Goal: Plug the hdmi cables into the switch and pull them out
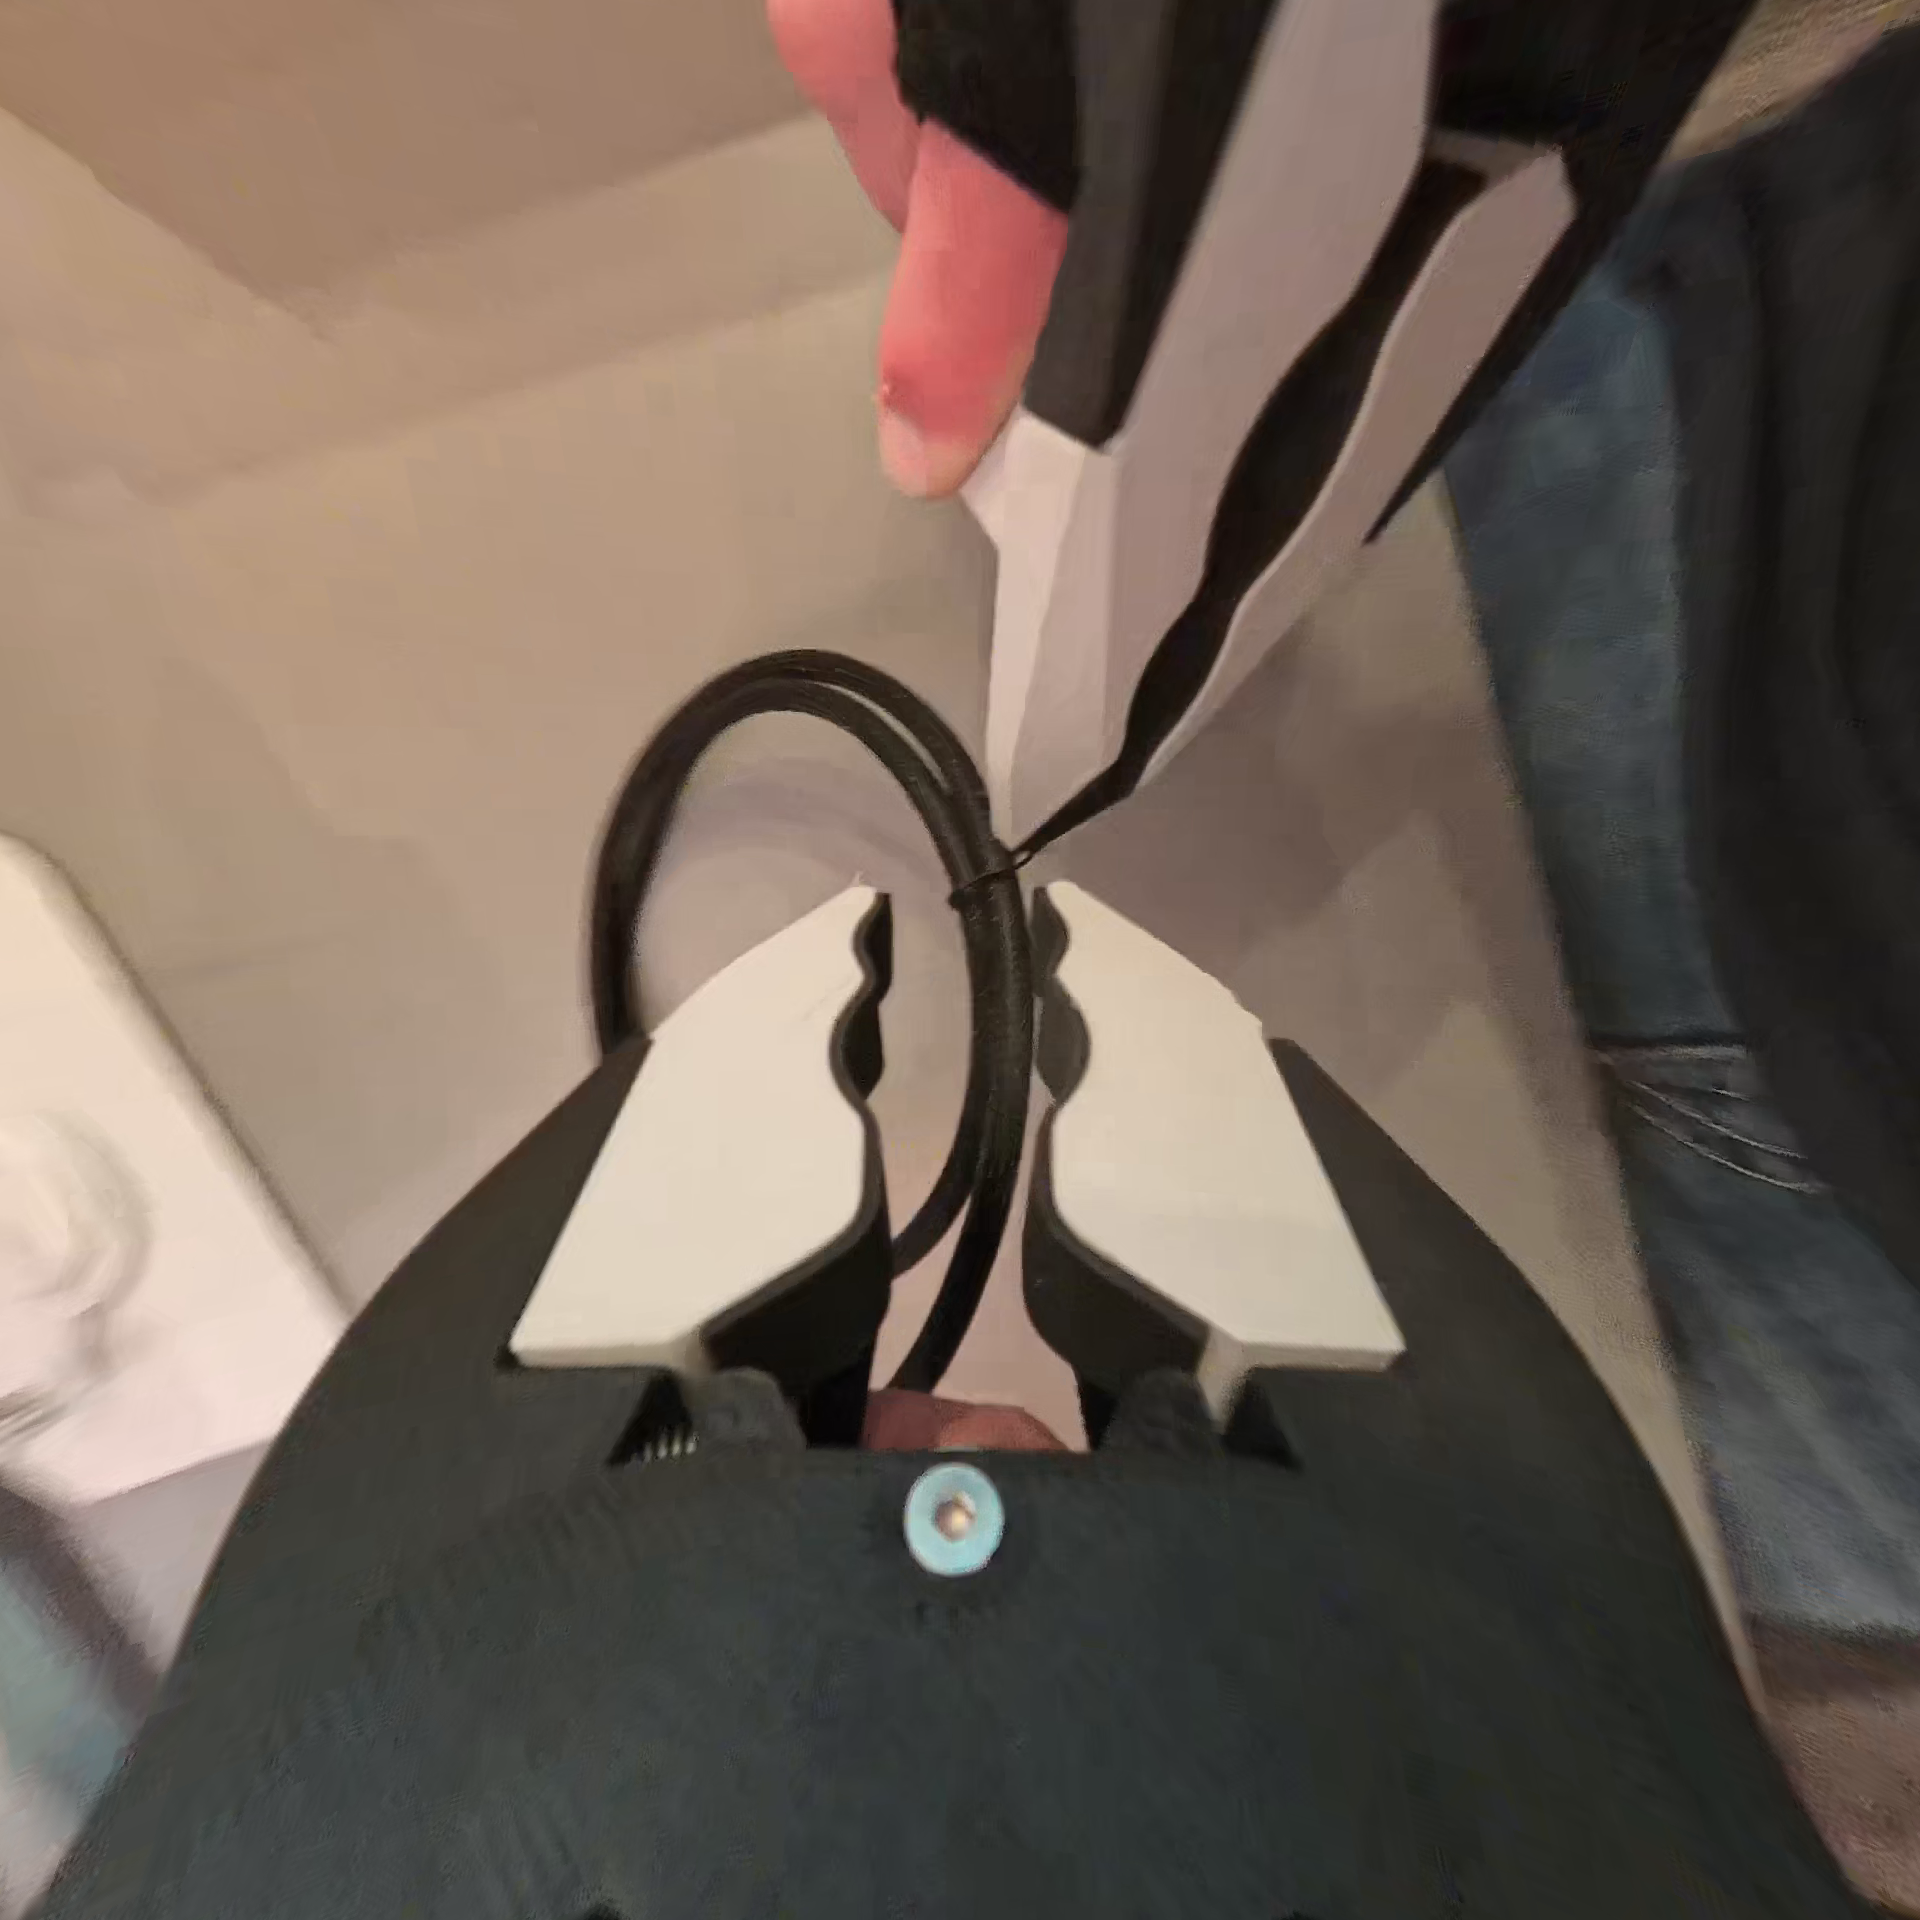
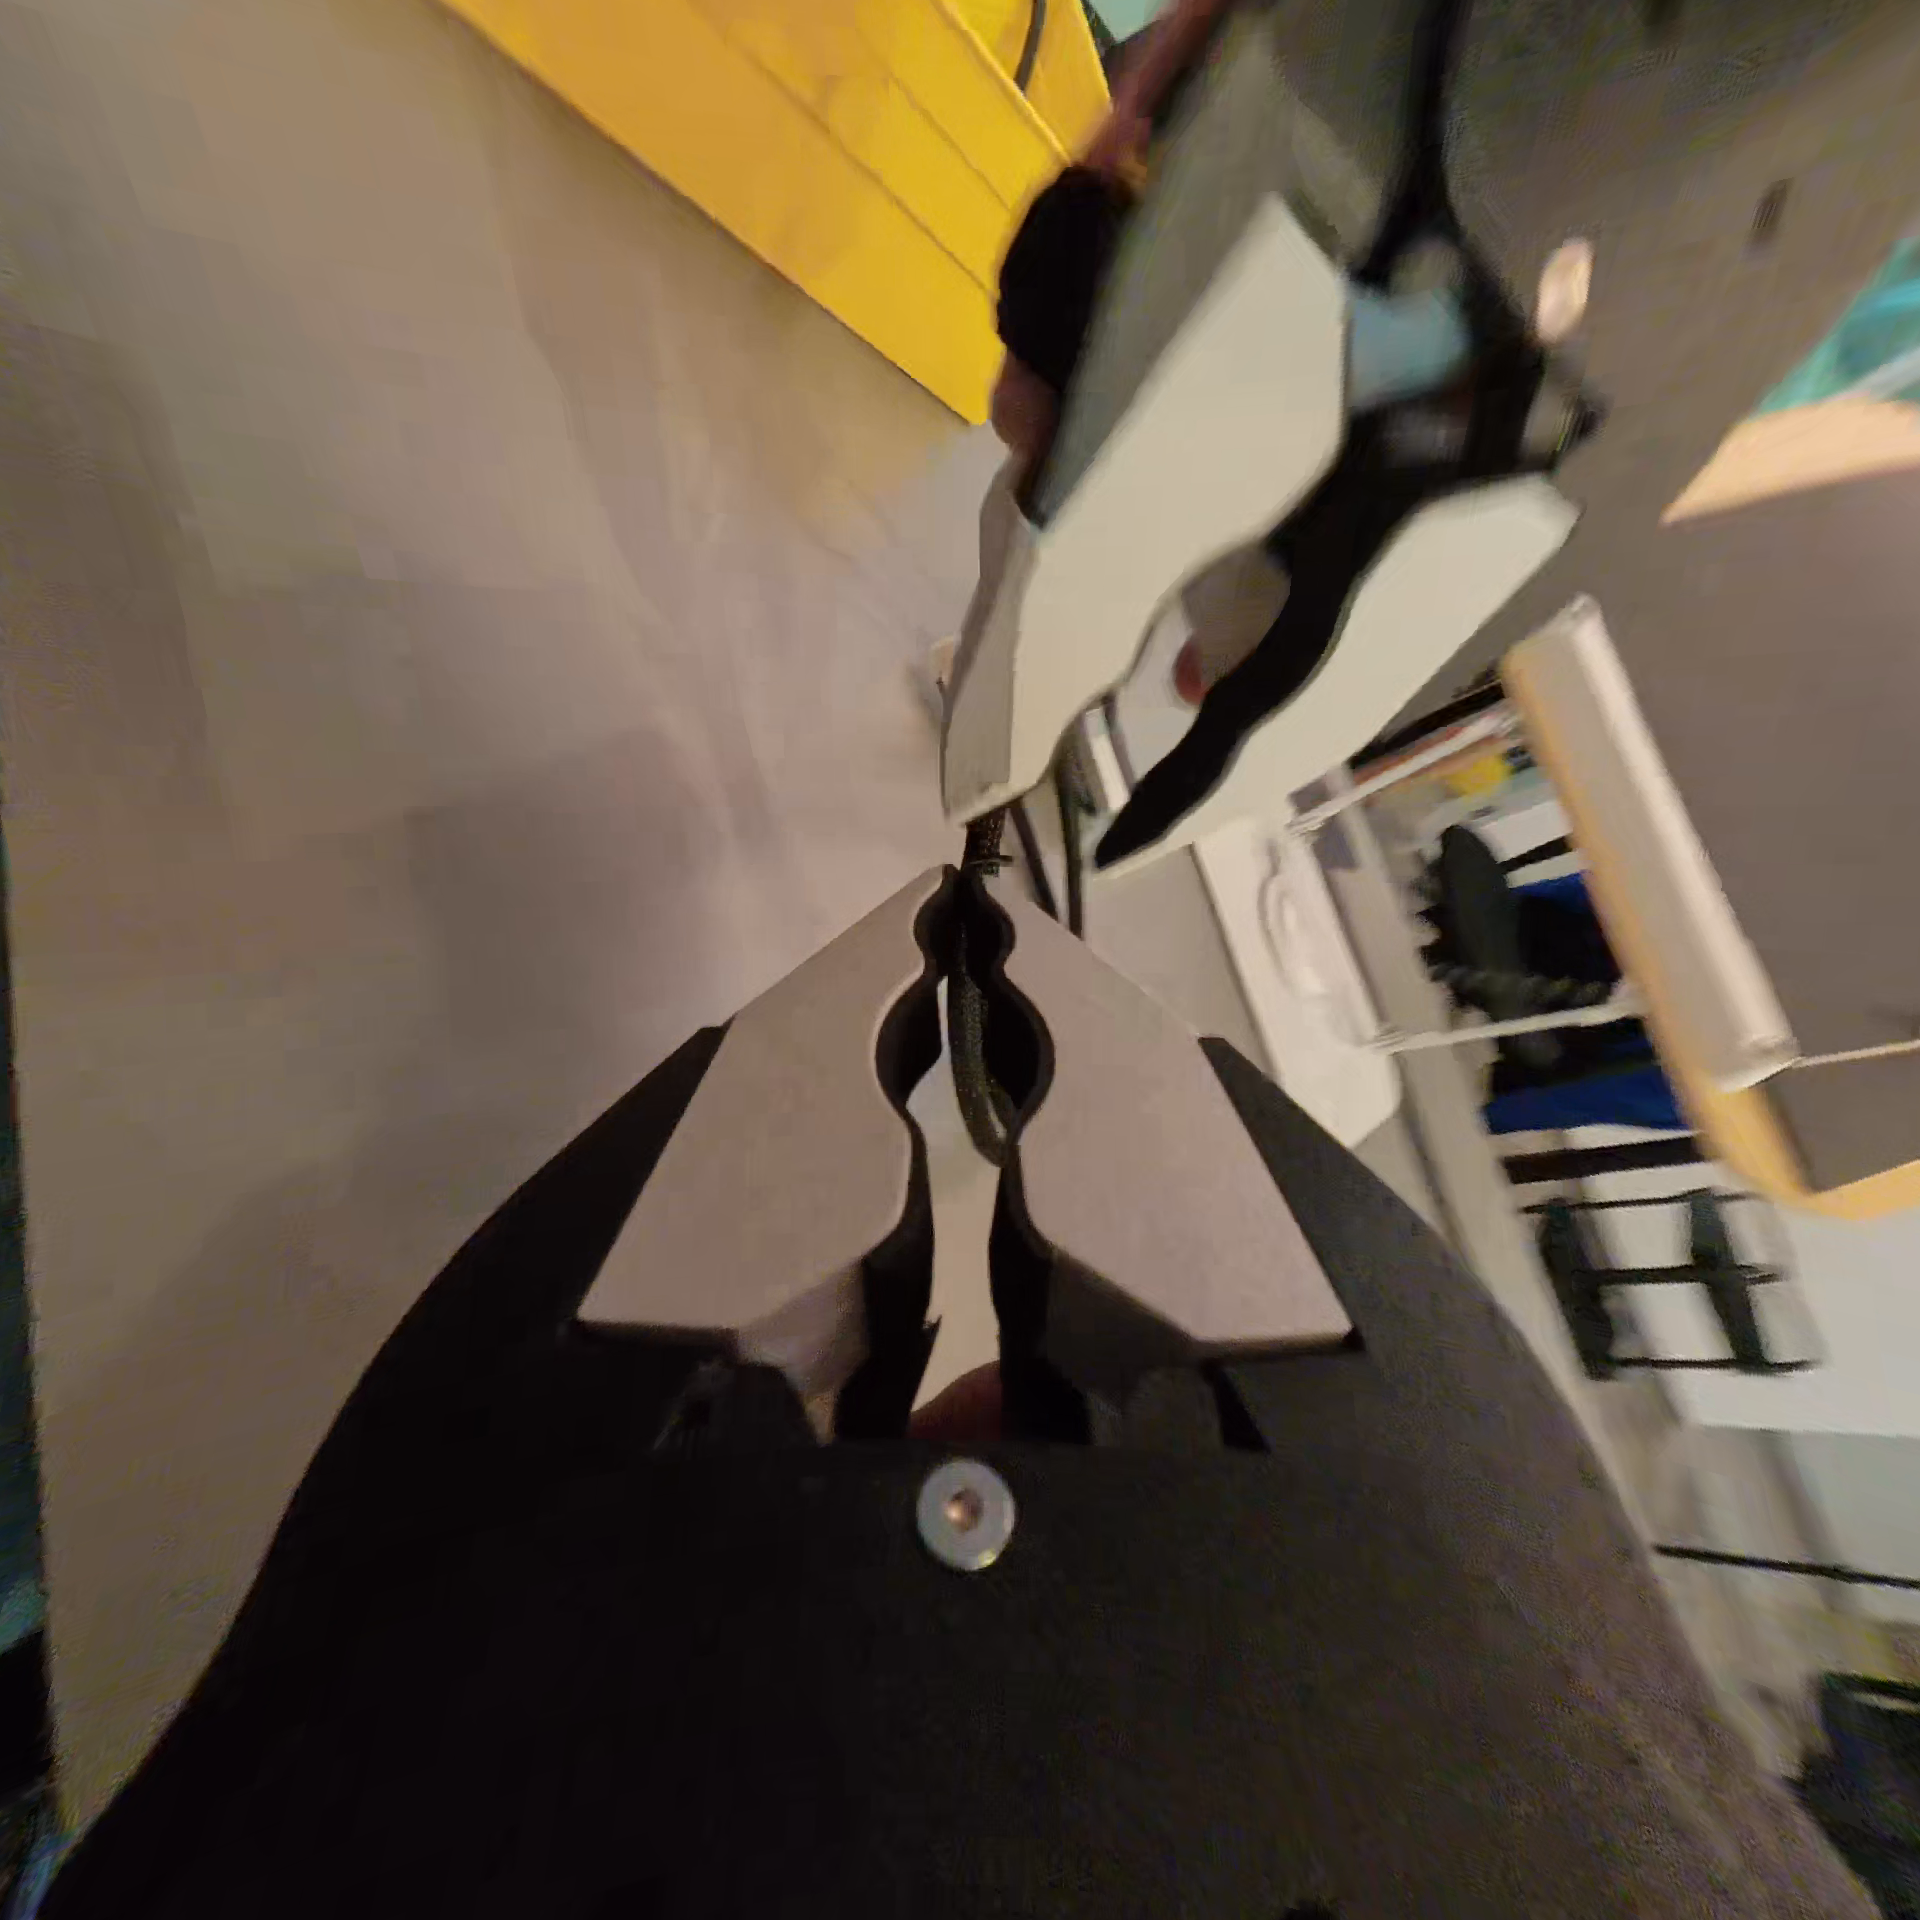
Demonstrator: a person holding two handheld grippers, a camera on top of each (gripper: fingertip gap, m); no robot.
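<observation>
My left gripper (image 1: 961,914) stands parted around the looped black HDMI cable (image 1: 1003,1039), which touches its right finger; my right gripper (image 2: 961,883) is clamped on the cable's tie (image 1: 987,883) just beyond; pale tabletop (image 1: 416,675) lies open leftward; a yellow box (image 2: 831,156) edges the far side.

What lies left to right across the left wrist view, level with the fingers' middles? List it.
White blurred object → left-hand finger → black cable → right-hand finger → blue jeans.
</observation>
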